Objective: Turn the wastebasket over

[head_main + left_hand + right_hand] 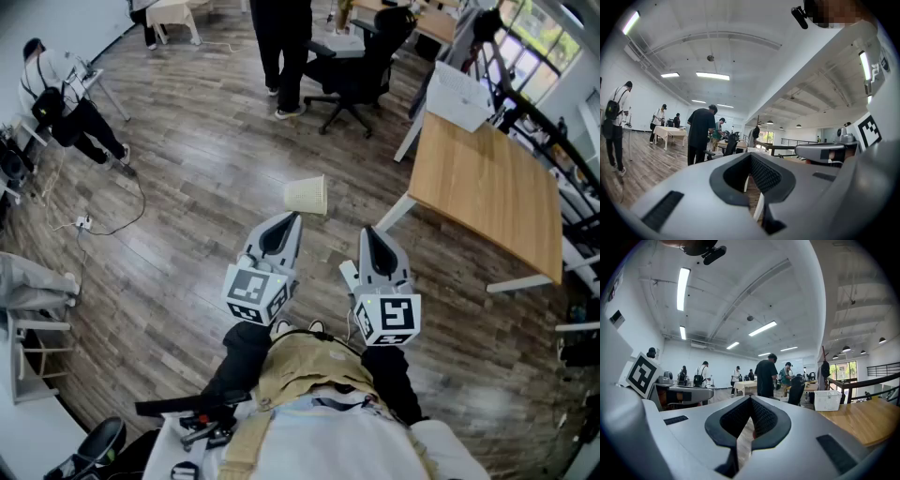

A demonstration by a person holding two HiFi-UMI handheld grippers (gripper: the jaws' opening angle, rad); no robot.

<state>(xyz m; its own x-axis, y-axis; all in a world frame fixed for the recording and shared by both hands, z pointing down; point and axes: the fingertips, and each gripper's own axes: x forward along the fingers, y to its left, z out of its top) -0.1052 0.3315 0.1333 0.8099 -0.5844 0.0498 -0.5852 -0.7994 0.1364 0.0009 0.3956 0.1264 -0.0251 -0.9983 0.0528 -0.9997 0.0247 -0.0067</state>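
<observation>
The wastebasket point(307, 195) is a small cream, ribbed bin that lies on its side on the wooden floor, mouth toward the left. My left gripper point(293, 217) is held level just short of it, its tip close to the bin's near side, jaws shut and empty. My right gripper point(366, 231) hovers to the right of the bin and a little nearer to me, also shut with nothing in it. In the left gripper view point(751, 155) and the right gripper view point(750, 398) the jaws' own bodies hide the bin.
A wooden table point(487, 187) stands at the right with a white basket point(459, 94) on its far end. A black office chair point(361, 66) and a standing person point(281, 47) are beyond the bin. Another person point(66, 103) and a floor cable point(117, 220) are at the left.
</observation>
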